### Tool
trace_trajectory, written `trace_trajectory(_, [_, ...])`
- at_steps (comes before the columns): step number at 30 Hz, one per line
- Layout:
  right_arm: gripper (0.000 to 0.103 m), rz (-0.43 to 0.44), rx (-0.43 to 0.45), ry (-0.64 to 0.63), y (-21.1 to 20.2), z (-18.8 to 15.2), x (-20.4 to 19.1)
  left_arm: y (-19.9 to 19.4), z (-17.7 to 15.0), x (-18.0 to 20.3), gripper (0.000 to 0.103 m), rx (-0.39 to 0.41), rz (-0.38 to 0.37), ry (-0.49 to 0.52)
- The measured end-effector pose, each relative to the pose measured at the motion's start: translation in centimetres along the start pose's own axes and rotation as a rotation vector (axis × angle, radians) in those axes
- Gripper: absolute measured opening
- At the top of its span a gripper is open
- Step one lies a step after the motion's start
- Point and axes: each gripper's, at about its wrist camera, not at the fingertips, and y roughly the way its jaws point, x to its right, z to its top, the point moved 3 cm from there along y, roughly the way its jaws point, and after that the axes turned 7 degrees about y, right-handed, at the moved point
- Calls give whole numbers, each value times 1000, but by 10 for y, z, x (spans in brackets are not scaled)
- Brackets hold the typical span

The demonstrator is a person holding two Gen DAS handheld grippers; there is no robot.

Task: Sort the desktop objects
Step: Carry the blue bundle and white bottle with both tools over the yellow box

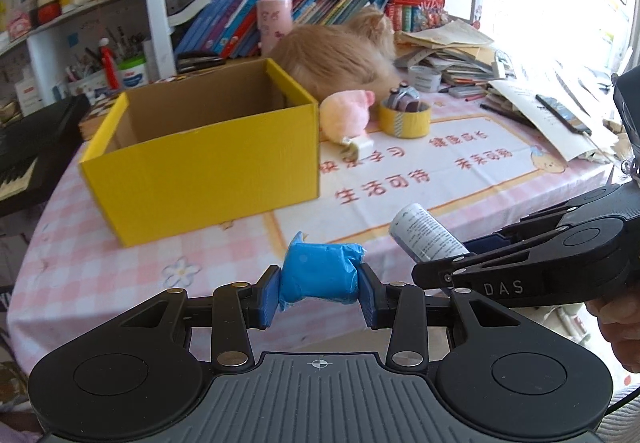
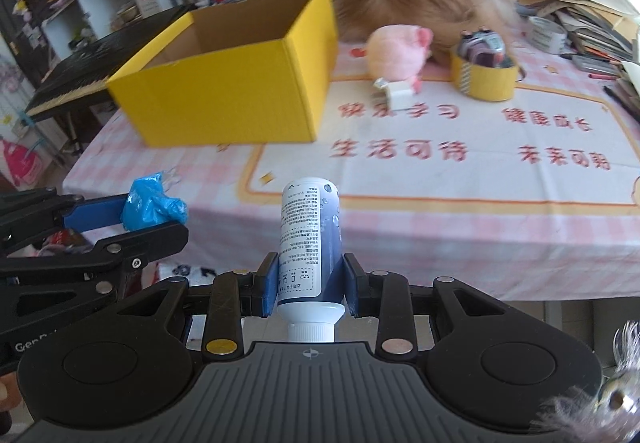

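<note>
My left gripper (image 1: 319,289) is shut on a crumpled blue plastic roll (image 1: 320,273), held over the table's near edge. Beside it, my right gripper (image 2: 310,285) is shut on a white and blue bottle (image 2: 310,239), cap toward the camera. That bottle (image 1: 426,239) shows at the right in the left wrist view, and the blue roll (image 2: 154,203) at the left in the right wrist view. An open yellow cardboard box (image 1: 208,163) stands on the table ahead and looks empty; it is also in the right wrist view (image 2: 236,91).
A pink plush toy (image 1: 346,115), a small white block (image 2: 396,93) and a yellow tape roll (image 1: 405,119) with a watch on it lie past the box. A ginger cat (image 1: 340,55) rests behind them. Papers and books pile at the right; a keyboard (image 1: 28,155) stands left.
</note>
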Motion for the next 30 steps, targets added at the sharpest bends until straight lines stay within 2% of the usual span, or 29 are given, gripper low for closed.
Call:
trace_trajectory(15, [30,41,-4,-111,-2,-17,-53,-34,-23,-26,39,40,67,-50])
trace_trajectory(30, [30,51,-23,-133,3,-17,-69,-43,-32,-39,39,51,82,-82])
